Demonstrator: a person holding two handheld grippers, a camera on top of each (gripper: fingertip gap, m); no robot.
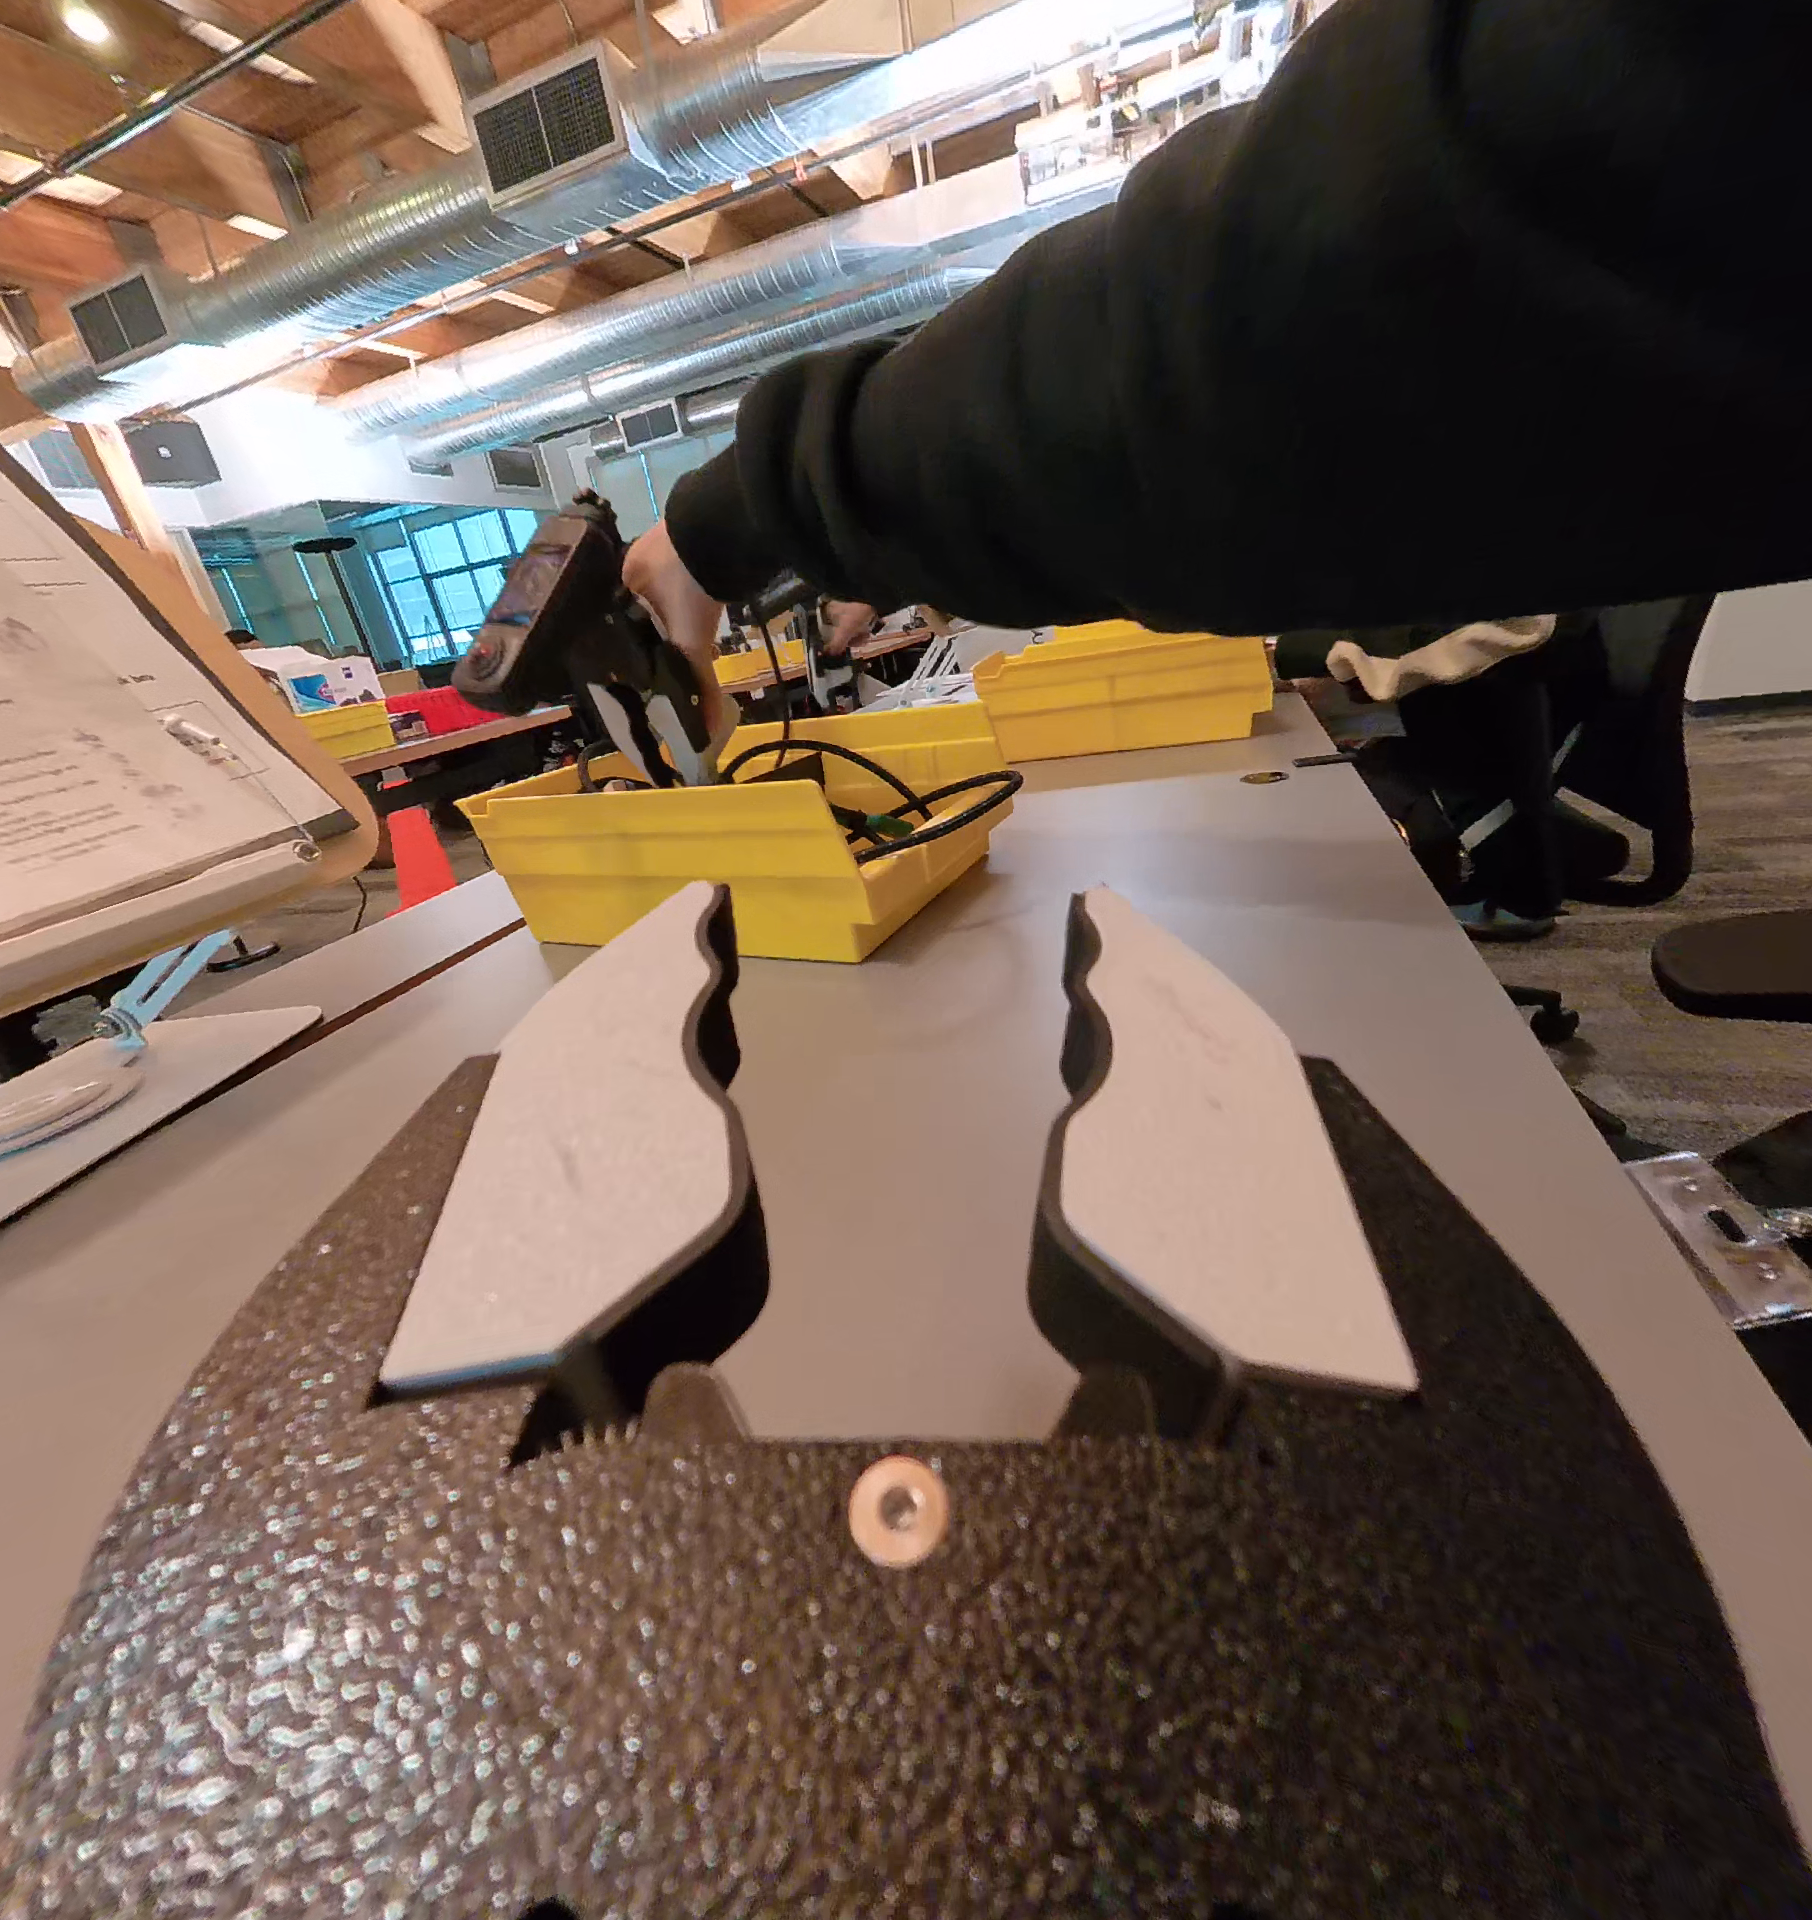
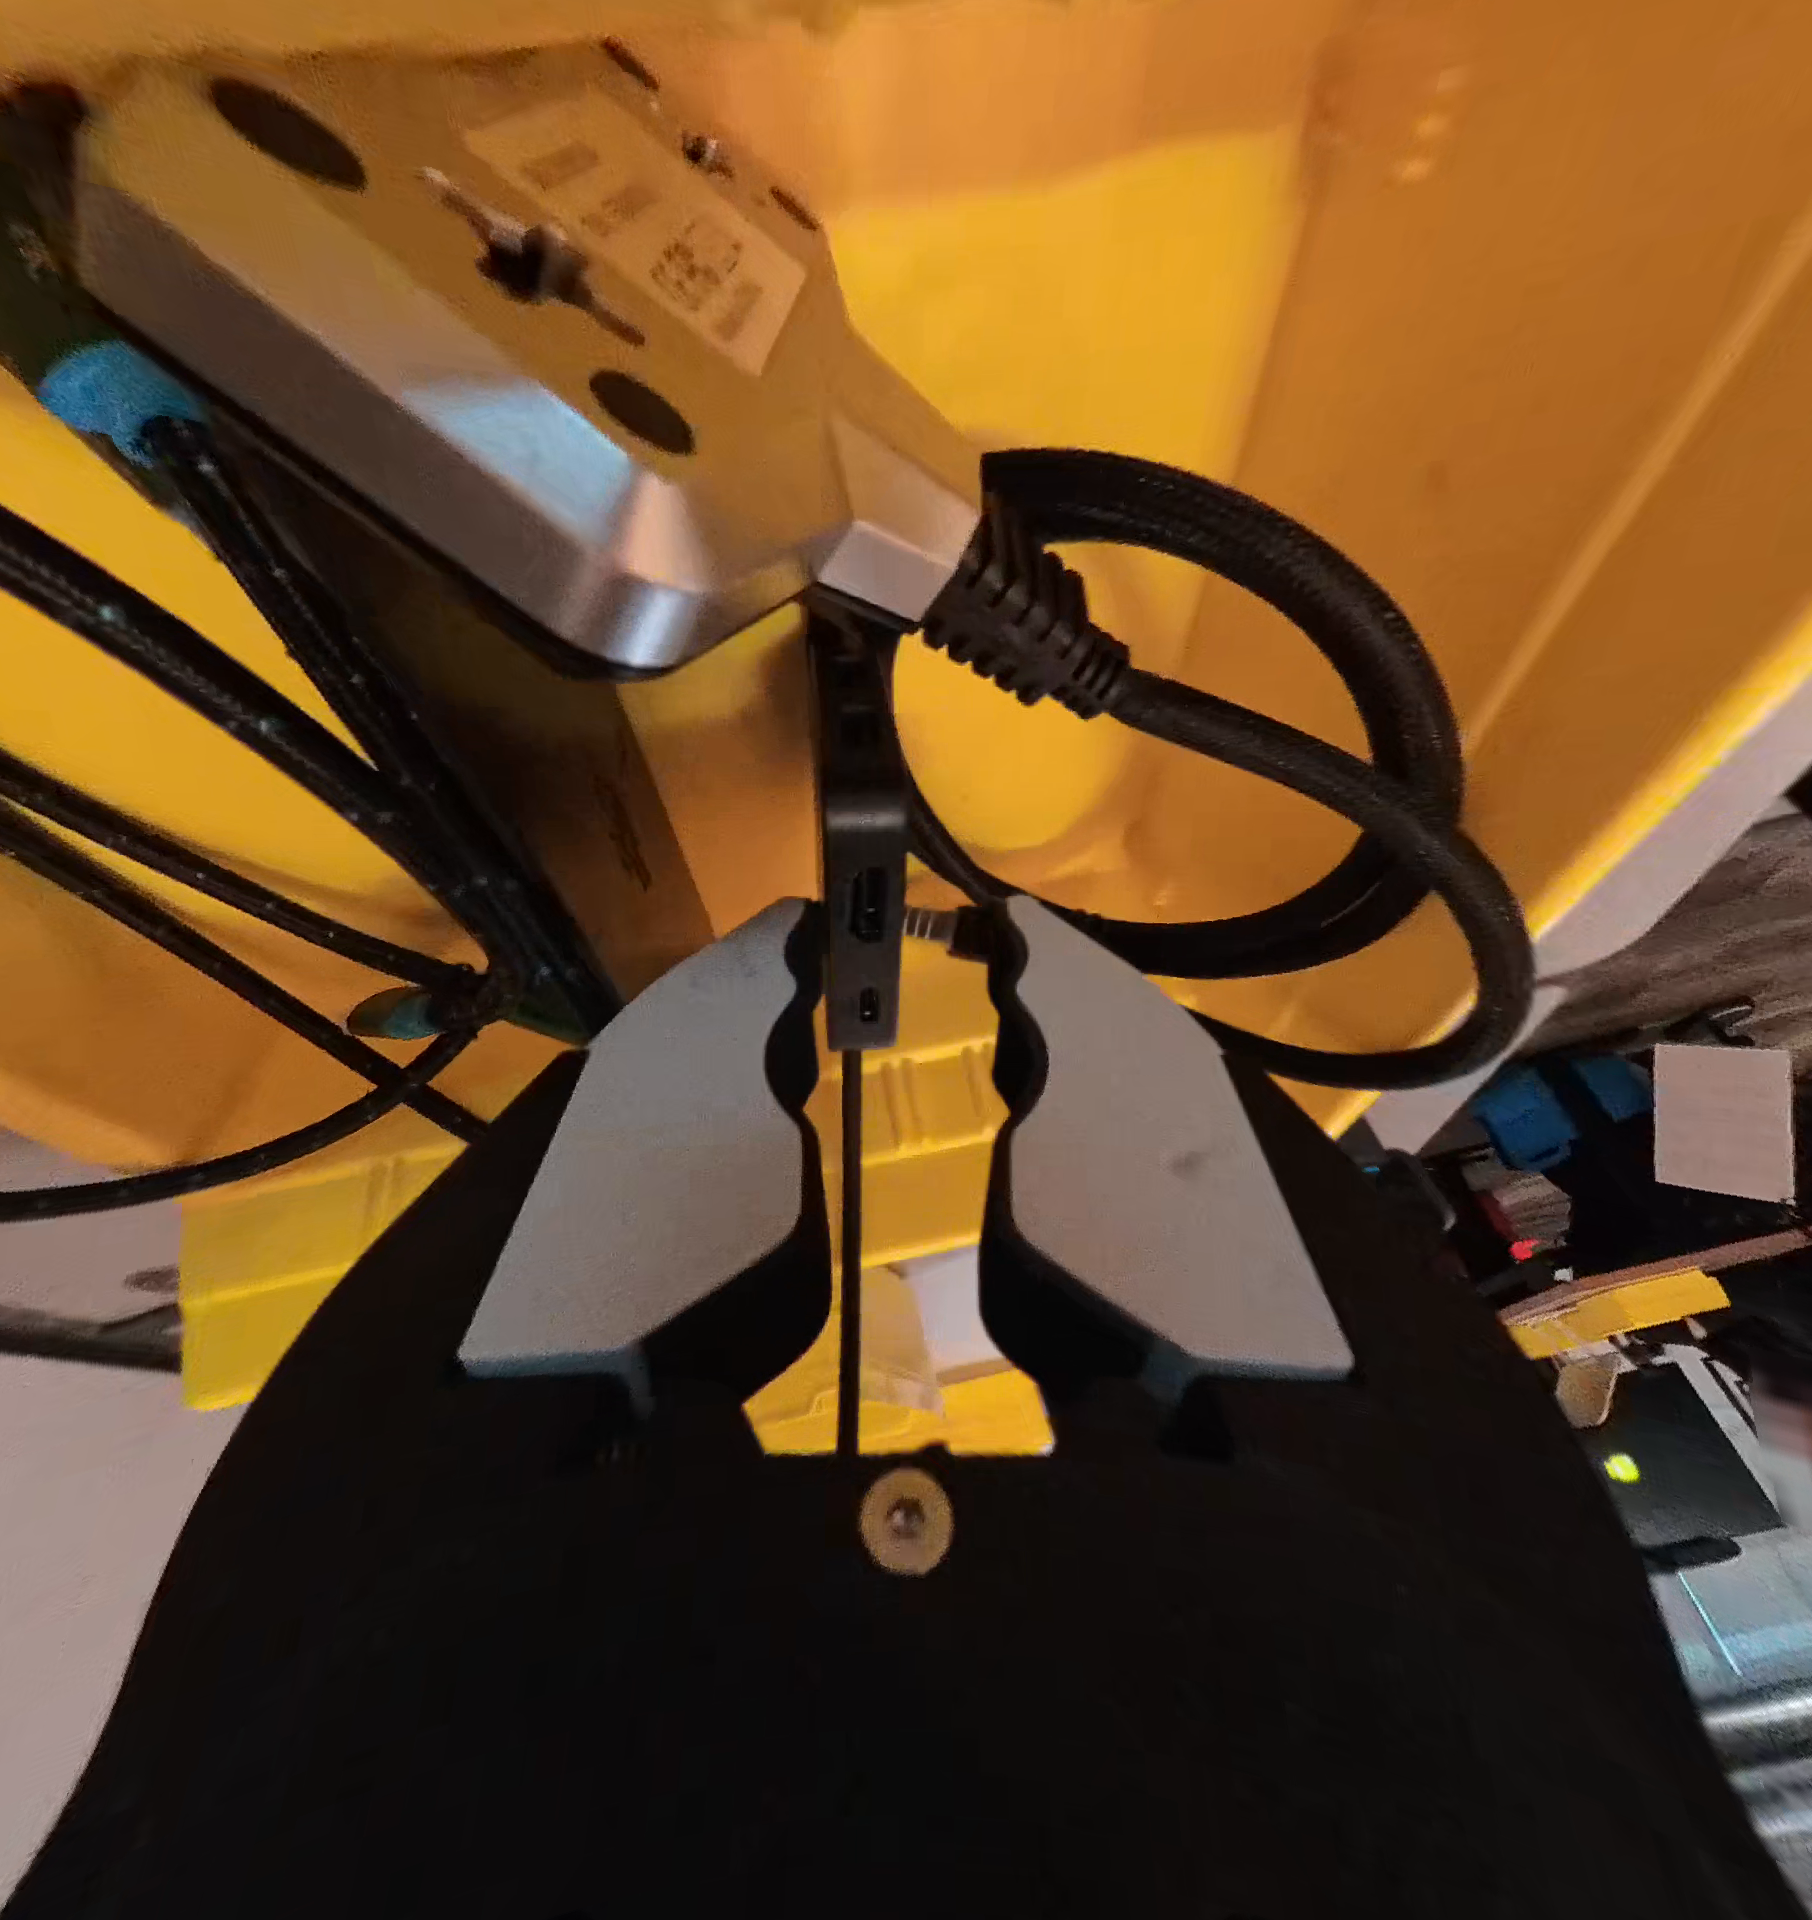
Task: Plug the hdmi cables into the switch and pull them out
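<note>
My left gripper (image 1: 897,935) is open and empty, low over the grey table (image 1: 1245,935), short of a yellow bin (image 1: 673,862) full of black cables. A hand in a black sleeve (image 1: 1297,364) holds my right gripper (image 1: 689,758) down inside that bin. In the right wrist view my right gripper (image 2: 897,925) has its jaws half closed around a small black port box (image 2: 862,966). One fingertip rests against the box, the other against a plug (image 2: 931,923) entering its side. A silver switch box (image 2: 445,395) lies behind, with a black braided cable (image 2: 1297,748) and a blue-green connector (image 2: 102,395) plugged in.
A document stand (image 1: 102,748) stands at the table's left. More yellow bins (image 1: 1130,686) sit at the far end. A black chair (image 1: 1567,748) and the table's edge are on the right. The bin wall (image 2: 1401,416) closes in around the right gripper.
</note>
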